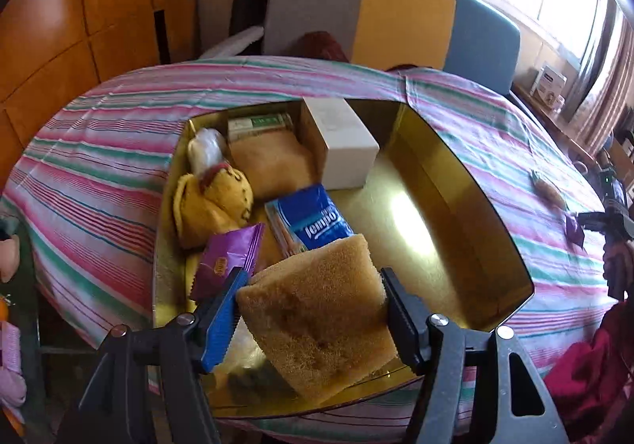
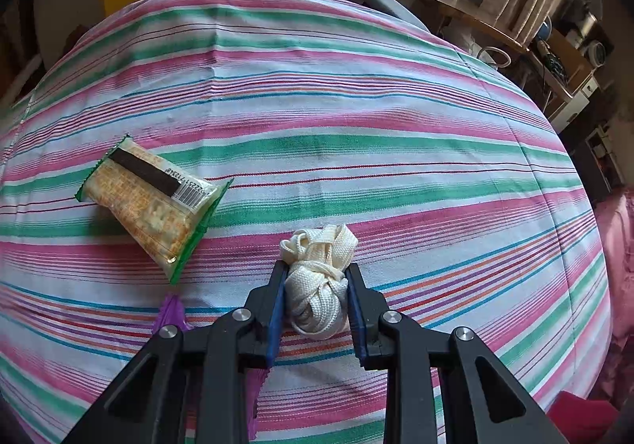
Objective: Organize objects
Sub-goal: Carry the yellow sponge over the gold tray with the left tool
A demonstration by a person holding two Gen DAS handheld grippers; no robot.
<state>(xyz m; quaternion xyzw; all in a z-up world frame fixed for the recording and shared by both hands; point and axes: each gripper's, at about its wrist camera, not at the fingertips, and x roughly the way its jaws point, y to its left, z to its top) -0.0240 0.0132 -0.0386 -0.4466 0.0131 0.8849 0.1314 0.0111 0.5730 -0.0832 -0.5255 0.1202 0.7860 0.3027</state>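
My left gripper is shut on a tan sponge and holds it over the near end of a gold tin box. In the box lie a yellow plush toy, a purple packet, a blue Tempo tissue pack, a white box, a tan pad and a green-white carton. My right gripper is shut on a bundle of cream cord at the striped tablecloth. A cracker packet lies to its left.
A purple wrapper pokes out beside my right gripper's left finger. Chairs stand behind the table. A small brown object lies on the cloth right of the tin. A cluttered shelf runs along the right.
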